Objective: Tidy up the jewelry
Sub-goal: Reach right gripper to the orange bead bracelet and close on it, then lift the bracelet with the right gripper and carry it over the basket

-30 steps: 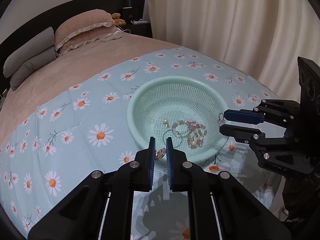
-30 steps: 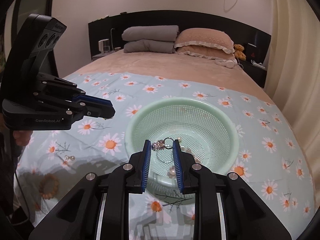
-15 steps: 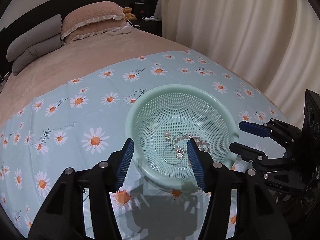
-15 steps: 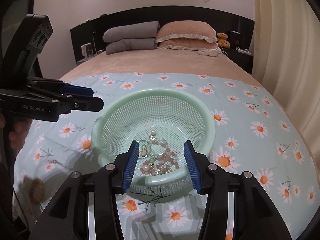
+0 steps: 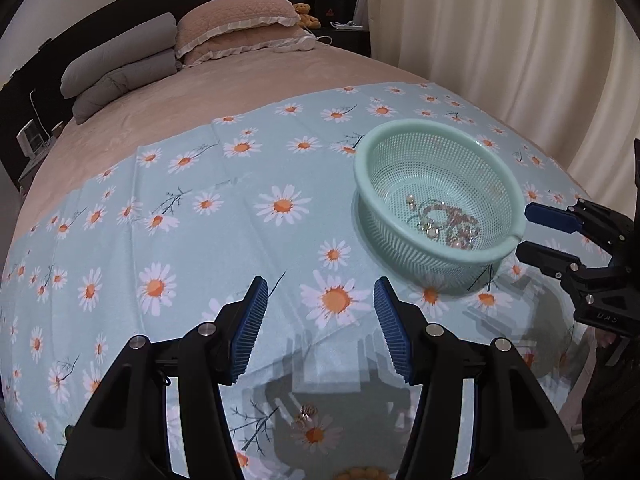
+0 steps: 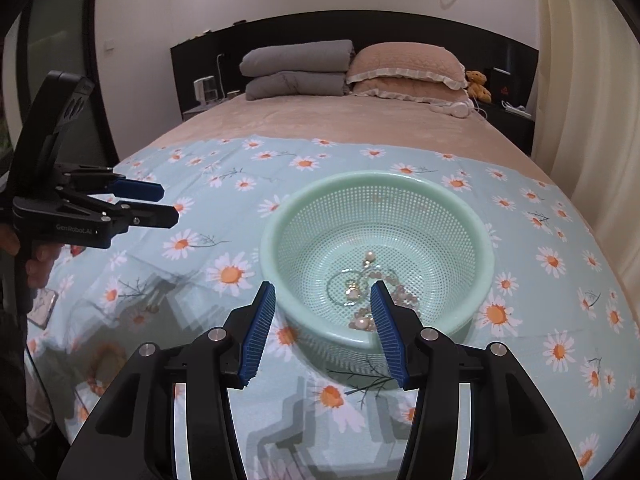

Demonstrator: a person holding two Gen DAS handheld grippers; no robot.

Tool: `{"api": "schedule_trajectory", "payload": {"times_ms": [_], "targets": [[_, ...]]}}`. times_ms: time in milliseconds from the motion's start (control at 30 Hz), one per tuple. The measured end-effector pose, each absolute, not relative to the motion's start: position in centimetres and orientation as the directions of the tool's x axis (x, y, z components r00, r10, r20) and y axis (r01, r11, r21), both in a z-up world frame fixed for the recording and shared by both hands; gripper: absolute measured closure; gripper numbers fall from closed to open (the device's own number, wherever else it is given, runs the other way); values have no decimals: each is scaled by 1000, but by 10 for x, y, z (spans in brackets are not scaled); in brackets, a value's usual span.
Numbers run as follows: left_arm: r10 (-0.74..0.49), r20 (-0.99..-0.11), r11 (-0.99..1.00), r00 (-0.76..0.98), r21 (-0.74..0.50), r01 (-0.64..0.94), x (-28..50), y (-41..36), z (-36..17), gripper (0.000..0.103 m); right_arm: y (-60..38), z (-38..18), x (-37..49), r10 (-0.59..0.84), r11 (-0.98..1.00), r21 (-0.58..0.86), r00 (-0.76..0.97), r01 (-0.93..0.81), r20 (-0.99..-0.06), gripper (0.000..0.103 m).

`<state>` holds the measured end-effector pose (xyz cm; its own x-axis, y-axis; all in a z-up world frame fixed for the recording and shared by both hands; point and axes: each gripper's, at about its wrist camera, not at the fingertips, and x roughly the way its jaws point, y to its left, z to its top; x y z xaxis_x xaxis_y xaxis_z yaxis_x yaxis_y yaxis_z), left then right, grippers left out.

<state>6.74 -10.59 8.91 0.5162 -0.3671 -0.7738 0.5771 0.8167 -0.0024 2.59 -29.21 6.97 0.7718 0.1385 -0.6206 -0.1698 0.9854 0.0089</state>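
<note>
While both sets of jaws stand released and empty, the left gripper point(image 5: 320, 320) hangs over bare daisy-print cloth point(image 5: 180, 208), and a small loose trinket point(image 5: 306, 414), perhaps an earring though shadow blurs it, lies on the cloth just below and behind its fingertips, toward the person. The right gripper point(image 6: 322, 328) hovers at the near rim of the mint-green colander point(image 6: 476, 240), well apart from that piece. Beads and pearls point(image 6: 366, 292) already lie heaped in the colander's bottom. The left gripper looks the nearer to the stray piece; reaching it would likely mean drawing back and dipping down, since the colander sits forward and to its right.
</note>
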Motion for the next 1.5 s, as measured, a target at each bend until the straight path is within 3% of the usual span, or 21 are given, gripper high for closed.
{"api": "schedule_trajectory", "payload": {"times_ms": [767,933,967,1000,1033,1067,1333,1500], "targets": [[-354,-839,812,412,-57,581,36,-66,3,47,-139,-10,-11,406,869,123,550,-479,-730,57],[-357,-844,805,401,-60,591,35,-68,-11,47,-123,-26,-8,346,890,72,563,-451,-750,75],[-360,-842,805,401,-64,590,35,-67,-11,50,-122,-26,-9,336,892,56,576,-448,-746,81],[-367,-841,805,398,-72,589,35,-66,-10,65,-122,-27,-9,338,892,57,577,-449,-744,89],[-376,-840,803,391,-84,591,36,-66,-10,76,-123,-27,-10,342,891,62,575,-449,-743,91],[-387,-842,797,376,-100,596,36,-66,-9,94,-124,-27,-11,344,890,62,575,-452,-742,92],[-388,-835,790,391,-83,607,27,-69,-7,95,-137,-21,-15,366,884,91,558,-458,-744,92],[-409,-819,779,402,-83,622,21,-70,7,101,-159,-9,-13,346,906,93,595,-413,-725,92]]}}
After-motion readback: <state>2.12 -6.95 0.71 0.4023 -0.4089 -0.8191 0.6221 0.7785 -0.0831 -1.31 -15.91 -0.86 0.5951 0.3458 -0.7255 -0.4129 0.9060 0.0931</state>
